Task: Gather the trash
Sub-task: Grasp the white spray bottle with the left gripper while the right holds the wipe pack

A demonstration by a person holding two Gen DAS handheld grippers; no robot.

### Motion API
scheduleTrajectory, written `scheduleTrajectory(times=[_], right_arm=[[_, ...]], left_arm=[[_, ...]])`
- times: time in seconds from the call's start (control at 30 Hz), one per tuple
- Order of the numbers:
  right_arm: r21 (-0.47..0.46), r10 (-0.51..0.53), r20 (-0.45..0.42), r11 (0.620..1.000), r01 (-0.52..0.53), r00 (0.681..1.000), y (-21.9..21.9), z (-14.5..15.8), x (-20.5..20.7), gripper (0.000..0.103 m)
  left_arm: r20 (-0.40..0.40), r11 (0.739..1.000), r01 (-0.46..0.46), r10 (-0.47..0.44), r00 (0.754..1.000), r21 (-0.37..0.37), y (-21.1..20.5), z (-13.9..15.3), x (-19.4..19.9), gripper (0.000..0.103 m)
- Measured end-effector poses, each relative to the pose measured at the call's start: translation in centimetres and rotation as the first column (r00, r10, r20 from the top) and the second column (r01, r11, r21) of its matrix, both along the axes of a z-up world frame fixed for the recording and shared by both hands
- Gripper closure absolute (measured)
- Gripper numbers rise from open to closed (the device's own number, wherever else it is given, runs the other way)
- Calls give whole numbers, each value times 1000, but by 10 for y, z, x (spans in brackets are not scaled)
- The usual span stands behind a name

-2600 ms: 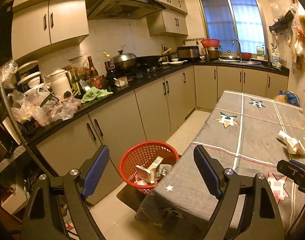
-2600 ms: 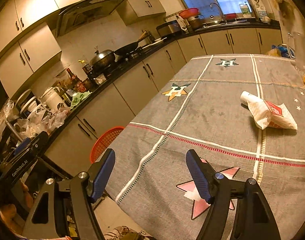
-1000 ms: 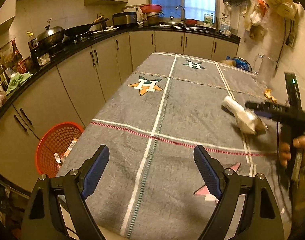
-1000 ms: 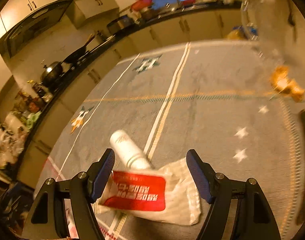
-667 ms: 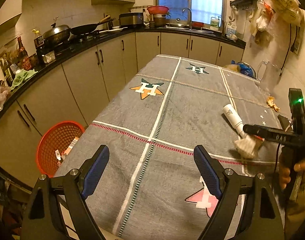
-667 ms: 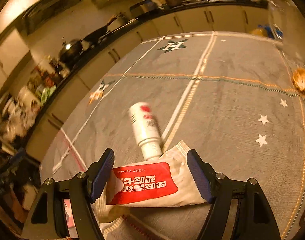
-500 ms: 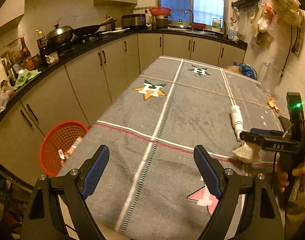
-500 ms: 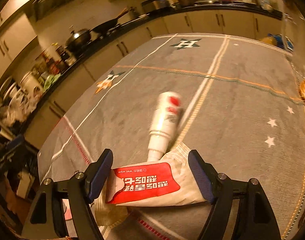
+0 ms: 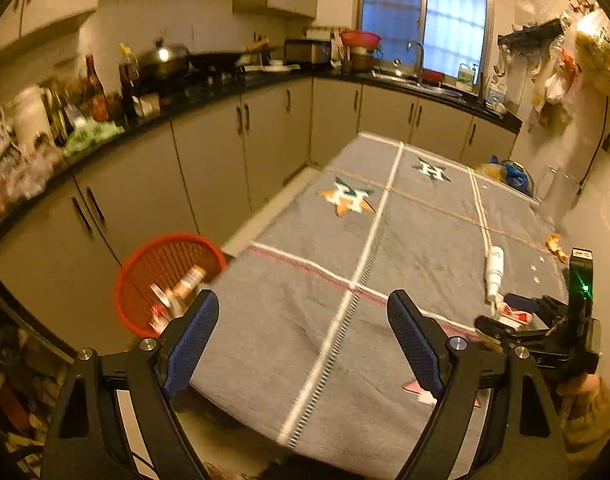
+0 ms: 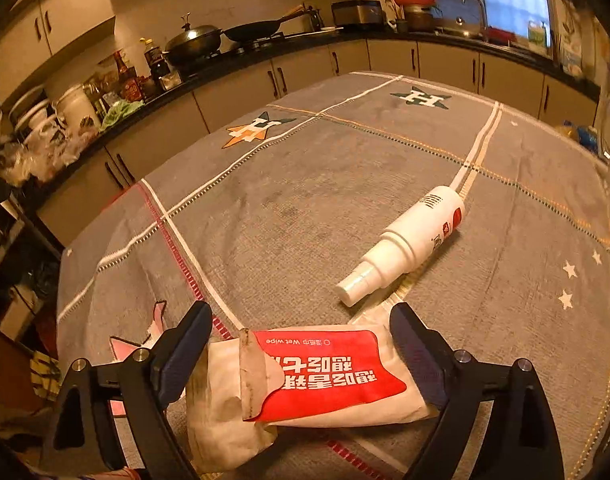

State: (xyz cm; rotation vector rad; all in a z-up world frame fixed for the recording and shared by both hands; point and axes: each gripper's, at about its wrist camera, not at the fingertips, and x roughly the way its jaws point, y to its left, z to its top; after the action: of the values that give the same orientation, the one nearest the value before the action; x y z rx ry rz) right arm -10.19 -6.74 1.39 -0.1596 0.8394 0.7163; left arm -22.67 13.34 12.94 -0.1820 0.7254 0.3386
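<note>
While much of the gray, star-patterned tabletop point(image 9: 345, 320) lies bare across the centre of both views, the collecting looks only part done. The red basket point(image 9: 145, 276) on the floor at the lower left of the left wrist view already holds several discarded pieces, among them what appears to be a small carton. At the bottom centre of the right wrist view, the wet-wipe packet point(image 10: 325, 376), white with a red label, lies crumpled on the cloth between the blue pads of the right tool point(image 10: 301, 352), whose jaws are opening; the pads flank the packet closely, but do not appear to press it. Just beyond it, right of centre, a white spray bottle point(image 10: 409, 240) lies on its side, nozzle toward the camera, apart from the packet. A small orange-brown scrap point(image 9: 555, 246) sits near the right edge of the left wrist view, too small to identify. The left tool point(image 9: 301, 344), at the bottom of its own view, stands spread wide over the near end of the cloth and carries nothing. Judging by this, packet, bottle and scrap are all yet to be binned.
</note>
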Motion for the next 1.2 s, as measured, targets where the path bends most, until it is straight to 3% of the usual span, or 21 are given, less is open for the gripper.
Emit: scheduleTrajectory(times=[0.17,0.3,0.63,1.03,1.2], right_arm=[[-55,-17,47,998,19,999,3,4,-6,23],[-81,-53,72,995,59,996,-2,8,-4,23],[1,-188,50,982,188,981,-39,24,11,23],[85,-417,13,906,414,909,-88,34,34,23],[117,-481,-6,871,478,877,-107,39,39,23]], left_arm=[[-2,999,23,-23,1000,31,-13,-1,1,18],[-2,998,35,-35,999,48,-21,-3,3,18],[-32,998,54,-54,998,26,-24,-15,14,18],[-36,998,63,-63,997,0,-19,-17,17,18],[-44,990,117,-121,992,-73,-29,-17,41,18]])
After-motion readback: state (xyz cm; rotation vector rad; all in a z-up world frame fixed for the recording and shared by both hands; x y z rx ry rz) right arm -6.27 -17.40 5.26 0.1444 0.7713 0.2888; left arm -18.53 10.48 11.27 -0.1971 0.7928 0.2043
